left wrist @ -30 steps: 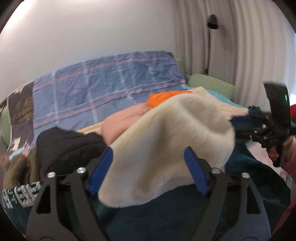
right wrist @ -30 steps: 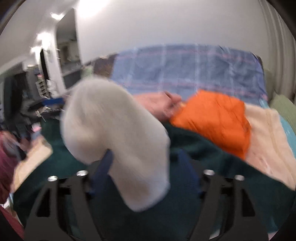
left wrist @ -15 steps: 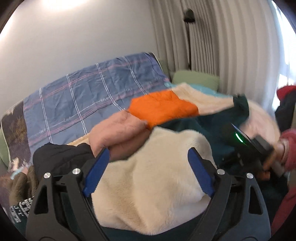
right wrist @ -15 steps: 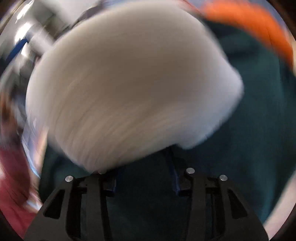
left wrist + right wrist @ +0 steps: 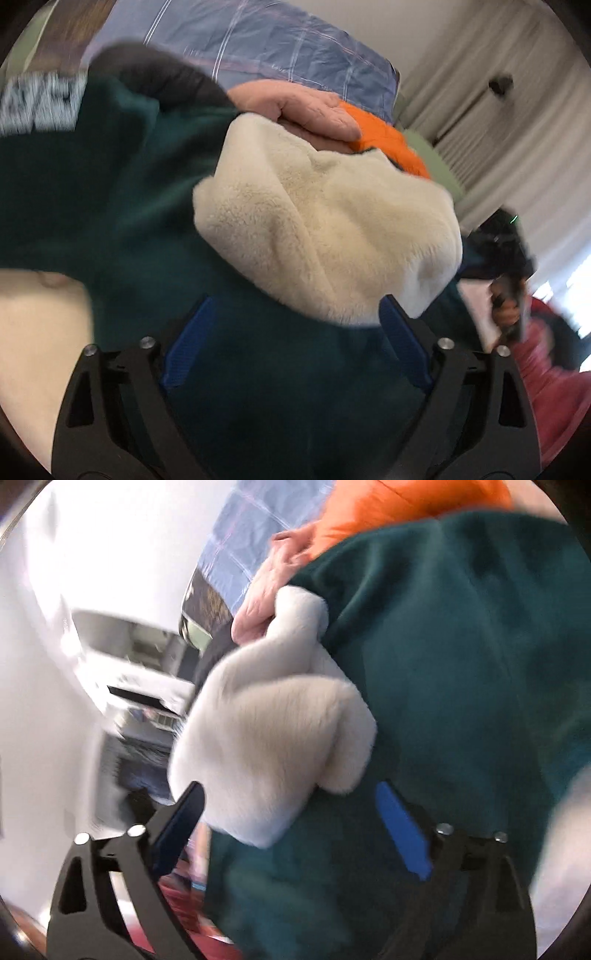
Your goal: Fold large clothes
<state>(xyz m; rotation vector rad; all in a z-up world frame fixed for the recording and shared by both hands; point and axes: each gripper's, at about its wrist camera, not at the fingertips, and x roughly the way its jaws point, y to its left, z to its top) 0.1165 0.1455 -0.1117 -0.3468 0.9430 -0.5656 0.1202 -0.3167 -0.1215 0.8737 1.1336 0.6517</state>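
Two grippers, left and right, jaws opening wide, grip nothing; the dark green garment with cream fleece lining lies close beneath. Soft, bulky, probably limp: best pinched at an edge.

One dark green fleece garment with cream fluffy lining, one orange quilted item, one pink crumpled cloth, one blue checked bedcover, two black hand-held grippers with blue pads: left hand-held gripper, right hand-held gripper.
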